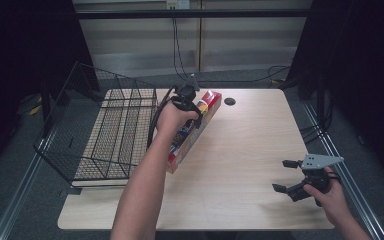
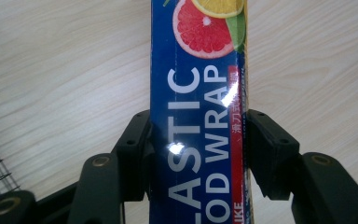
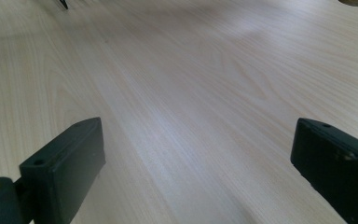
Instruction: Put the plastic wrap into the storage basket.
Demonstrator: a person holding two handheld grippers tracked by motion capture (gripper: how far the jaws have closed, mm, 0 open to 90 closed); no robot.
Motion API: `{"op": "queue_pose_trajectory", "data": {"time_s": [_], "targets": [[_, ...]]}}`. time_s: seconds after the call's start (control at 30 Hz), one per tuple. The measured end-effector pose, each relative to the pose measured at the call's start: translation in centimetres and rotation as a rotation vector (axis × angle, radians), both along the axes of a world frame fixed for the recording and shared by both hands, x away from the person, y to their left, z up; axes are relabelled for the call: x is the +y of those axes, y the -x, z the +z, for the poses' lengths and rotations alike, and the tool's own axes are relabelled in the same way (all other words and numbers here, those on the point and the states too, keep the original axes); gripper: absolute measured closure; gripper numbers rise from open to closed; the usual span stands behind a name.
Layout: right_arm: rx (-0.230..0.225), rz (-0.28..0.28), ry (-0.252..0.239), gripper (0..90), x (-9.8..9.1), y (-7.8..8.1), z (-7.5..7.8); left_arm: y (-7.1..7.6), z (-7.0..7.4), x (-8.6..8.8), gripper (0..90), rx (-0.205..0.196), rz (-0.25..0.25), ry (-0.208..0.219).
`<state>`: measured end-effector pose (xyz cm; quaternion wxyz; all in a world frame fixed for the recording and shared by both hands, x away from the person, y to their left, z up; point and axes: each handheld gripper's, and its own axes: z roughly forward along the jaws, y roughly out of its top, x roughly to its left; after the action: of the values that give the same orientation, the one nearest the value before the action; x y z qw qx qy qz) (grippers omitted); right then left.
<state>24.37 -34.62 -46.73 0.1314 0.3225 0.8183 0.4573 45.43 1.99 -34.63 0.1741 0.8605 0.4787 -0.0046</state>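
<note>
Nearest the person, at the table's point(image 1: 240, 165) front right corner, the right gripper point(image 1: 286, 176) hovered just above the pale wood, held in the right hand point(image 1: 330, 192). Its two black jaws stood wide apart with nothing between them; in the right gripper view, bare wood grain ran between the pads point(image 3: 65, 163).

Farther in, left of centre, the left forearm reached forward across the table. The left gripper point(image 1: 192, 107) pointed down and was clamped across a long, narrow plastic wrap box point(image 1: 195, 131), blue with red trim and citrus slices printed on it. In the left gripper view, both pads point(image 2: 137, 154) pressed against the box's point(image 2: 198, 130) long sides. The box lay slanted, its near end by the table's left side and its far end angled toward the back.

Just left of the box stood a black wire basket point(image 1: 105, 130), overhanging the table's left edge. A small dark round hole point(image 1: 230, 101) sat near the far edge.
</note>
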Motion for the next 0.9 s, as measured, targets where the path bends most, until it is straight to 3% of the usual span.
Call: {"op": "queue_pose_trajectory", "data": {"time_s": [0.2,0.37,0.43,0.5,0.57,0.67,0.7,0.87,0.9], "targets": [[-0.003,-0.002,-0.003,2.7,-0.1,0.0,0.0,-0.1,0.9,0.8,46.9,0.004,0.033,0.008],[-0.008,-0.006,-0.001,2.7,-0.1,0.0,0.0,-0.2,1.6,1.5,46.8,0.005,0.021,-0.008],[-0.008,-0.006,-0.001,2.7,-0.1,0.0,0.0,-0.1,2.0,1.9,46.8,-0.001,0.044,0.003],[-0.007,-0.004,-0.002,2.7,-0.1,0.0,0.0,-0.3,2.3,2.4,46.8,-0.012,0.016,-0.005],[-0.009,-0.005,-0.002,2.7,-0.1,0.0,0.0,-0.2,2.5,2.6,46.8,-0.012,0.065,0.008],[-0.009,-0.003,-0.005,2.6,-0.1,0.0,0.1,-0.4,3.0,3.3,46.8,-0.019,0.054,-0.015],[-0.010,-0.002,-0.006,2.7,-0.1,0.0,0.1,-0.3,3.1,3.3,46.8,-0.024,0.090,-0.009],[-0.013,-0.003,-0.010,2.7,-0.2,0.0,0.1,-0.2,3.8,4.3,47.0,-0.018,0.101,-0.018],[-0.010,0.001,-0.009,2.6,-0.2,0.0,0.1,-0.1,3.9,4.3,47.0,-0.019,0.129,-0.005]]}}
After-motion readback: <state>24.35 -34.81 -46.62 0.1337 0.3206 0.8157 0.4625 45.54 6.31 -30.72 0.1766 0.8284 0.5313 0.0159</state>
